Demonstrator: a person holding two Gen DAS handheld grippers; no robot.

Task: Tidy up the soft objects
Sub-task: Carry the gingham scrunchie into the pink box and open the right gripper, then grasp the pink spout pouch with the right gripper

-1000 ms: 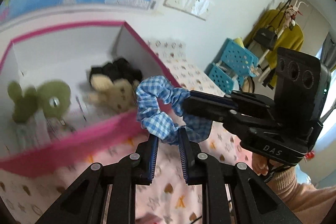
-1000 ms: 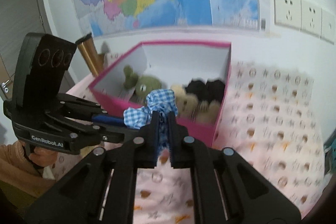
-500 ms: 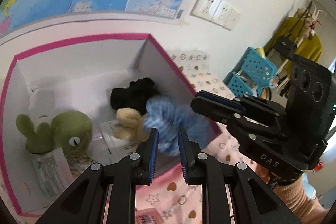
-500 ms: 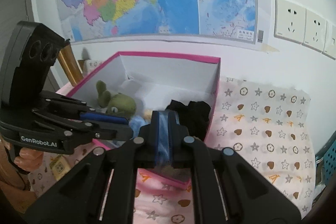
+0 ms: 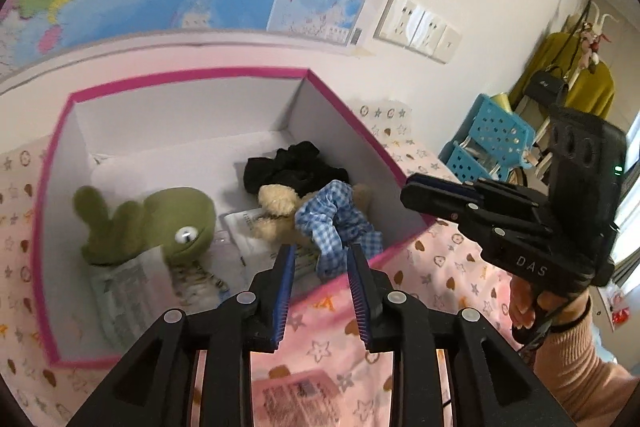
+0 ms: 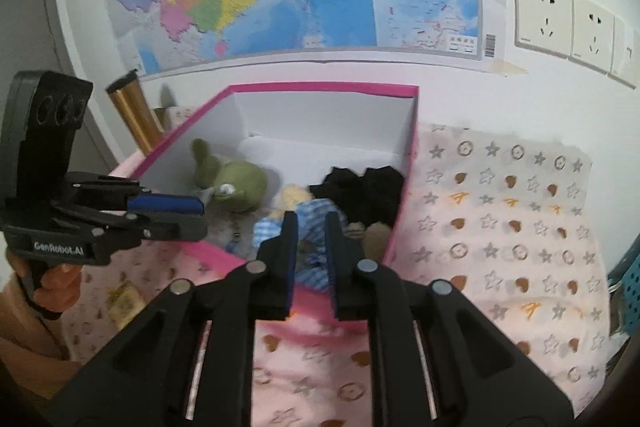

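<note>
Pink-rimmed box [image 5: 344, 107] holds green plush [image 5: 168, 219], beige plush [image 5: 276, 205], black scrunchie [image 5: 296, 167], blue gingham scrunchie [image 5: 336, 227]; both hand-held grippers, left [image 5: 320, 259] and right [image 6: 310, 227], just opening, gripping nothing.

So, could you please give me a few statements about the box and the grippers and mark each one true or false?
1. The blue checked scrunchie lies inside the pink box. True.
2. The left gripper is clamped on the scrunchie. False: its jaws have just been opening and stand apart, the scrunchie loose beyond them.
3. A green plush sits in the box. True.
4. The box is empty apart from the scrunchie. False: it also holds the plush, a beige toy and black fabric.
5. The right gripper points towards the box. True.
</note>
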